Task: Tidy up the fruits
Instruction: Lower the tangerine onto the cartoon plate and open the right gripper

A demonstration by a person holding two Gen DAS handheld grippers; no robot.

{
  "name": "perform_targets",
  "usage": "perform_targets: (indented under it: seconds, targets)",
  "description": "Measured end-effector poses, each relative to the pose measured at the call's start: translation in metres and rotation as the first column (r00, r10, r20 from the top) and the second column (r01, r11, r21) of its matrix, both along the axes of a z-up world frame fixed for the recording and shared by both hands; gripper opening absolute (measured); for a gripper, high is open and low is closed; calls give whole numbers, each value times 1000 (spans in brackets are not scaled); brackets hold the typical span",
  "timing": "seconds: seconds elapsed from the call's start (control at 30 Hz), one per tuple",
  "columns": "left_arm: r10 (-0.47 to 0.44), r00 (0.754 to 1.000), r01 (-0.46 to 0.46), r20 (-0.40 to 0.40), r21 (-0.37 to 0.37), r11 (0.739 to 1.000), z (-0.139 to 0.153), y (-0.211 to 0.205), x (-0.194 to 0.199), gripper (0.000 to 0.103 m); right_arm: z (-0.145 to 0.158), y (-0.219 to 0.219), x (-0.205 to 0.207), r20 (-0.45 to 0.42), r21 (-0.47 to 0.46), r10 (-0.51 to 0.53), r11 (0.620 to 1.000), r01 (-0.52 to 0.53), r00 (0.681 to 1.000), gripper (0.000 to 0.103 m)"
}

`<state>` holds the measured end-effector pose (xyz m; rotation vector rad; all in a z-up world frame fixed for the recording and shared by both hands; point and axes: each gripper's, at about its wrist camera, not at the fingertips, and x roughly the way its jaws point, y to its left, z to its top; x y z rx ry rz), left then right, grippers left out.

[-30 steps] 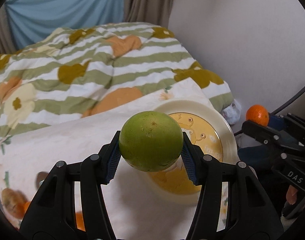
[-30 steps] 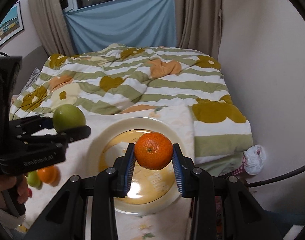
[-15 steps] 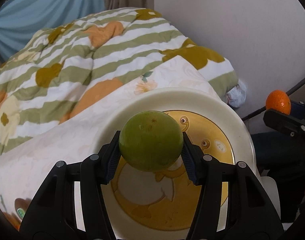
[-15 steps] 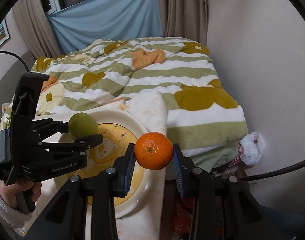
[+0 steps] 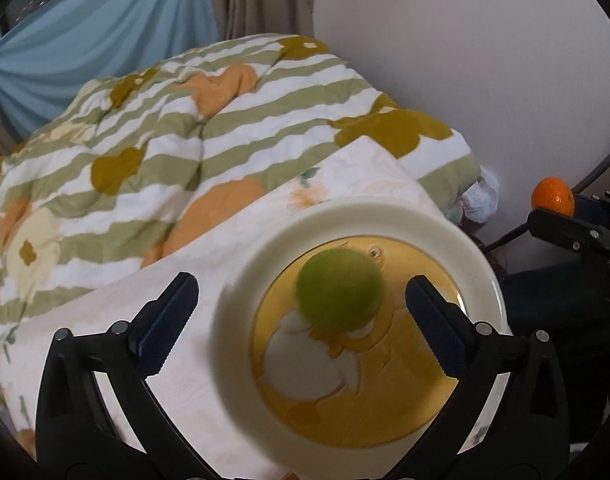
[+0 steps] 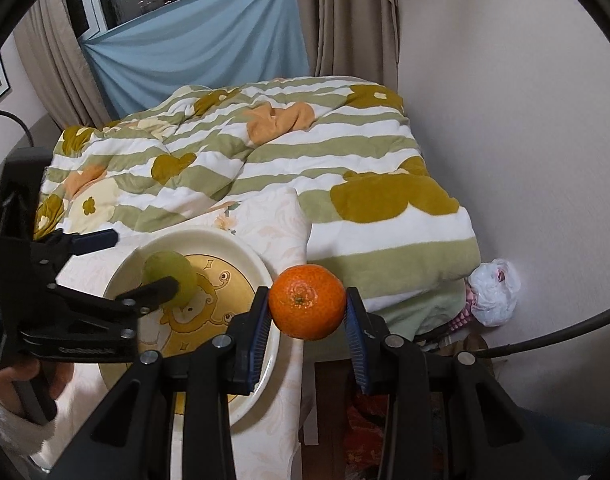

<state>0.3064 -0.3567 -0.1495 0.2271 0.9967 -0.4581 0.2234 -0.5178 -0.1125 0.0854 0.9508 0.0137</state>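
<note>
Orange (image 6: 307, 301), stem end camera-ward, pinched in right gripper (image 6: 307, 322); left gripper (image 5: 301, 300) opening.

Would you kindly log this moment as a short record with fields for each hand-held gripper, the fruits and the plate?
left hand-held gripper: jaws opening, pads clear of the fruit
green fruit: blurred, loose over the plate
right hand-held gripper: shut on the orange, beside the plate's edge
plate: on a pale cloth
backdrop: striped quilt

We see the plate (image 6: 247, 258) on the cloth (image 6: 281, 222), with the blanket (image 6: 305, 168) behind it. The round fruit (image 5: 339, 290) is over the plate. To its right is the orange (image 6: 307, 301), beside the plate's edge.
</note>
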Motion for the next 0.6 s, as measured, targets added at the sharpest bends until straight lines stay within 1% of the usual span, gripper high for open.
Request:
perform_targets:
  seconds: [0.17, 0.3, 0.47, 0.6]
  targets:
    - [74, 997, -74, -9, -4, 997, 10, 32, -8, 103, 0, 12, 2, 9, -9, 65, 998, -65, 998, 33]
    - [147, 989, -148, -16, -20, 989, 18, 61, -18, 103, -3, 30, 6, 18, -25, 150, 988, -149, 989, 33]
    - [220, 975, -220, -15, -20, 975, 23, 91, -30, 103, -14, 47, 15, 15, -13, 226, 974, -226, 974, 33]
    - [274, 962, -274, -12, -12, 962, 27, 111, -40, 103, -28, 57, 22, -3, -42, 261, 965, -261, 965, 33]
